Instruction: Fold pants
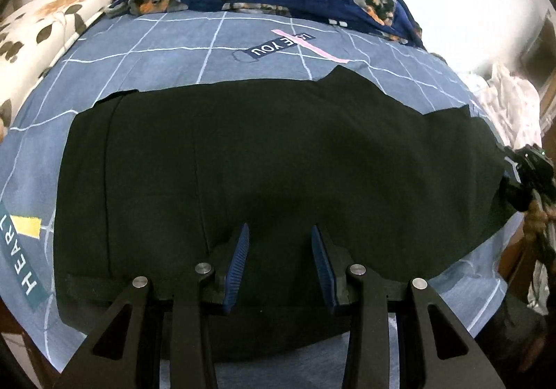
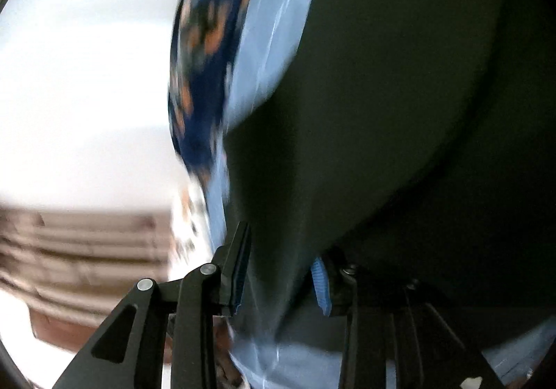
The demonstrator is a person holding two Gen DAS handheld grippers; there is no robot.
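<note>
- Now the black pants lie flat on the blue bed sheet, right under and ahead of the left gripper, so they can be folded.
- Its 2 jaws stand apart over the cloth, pinching nothing.
- Over at the far side, the right gripper is blurry; cloth hangs between its parted jaws, so I cannot tell if it grips.

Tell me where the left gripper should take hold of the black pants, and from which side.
Grip the pants at the near hem, coming from the bed's near side with the left gripper: that edge lies flat and straight just beneath its parted pads.
</note>
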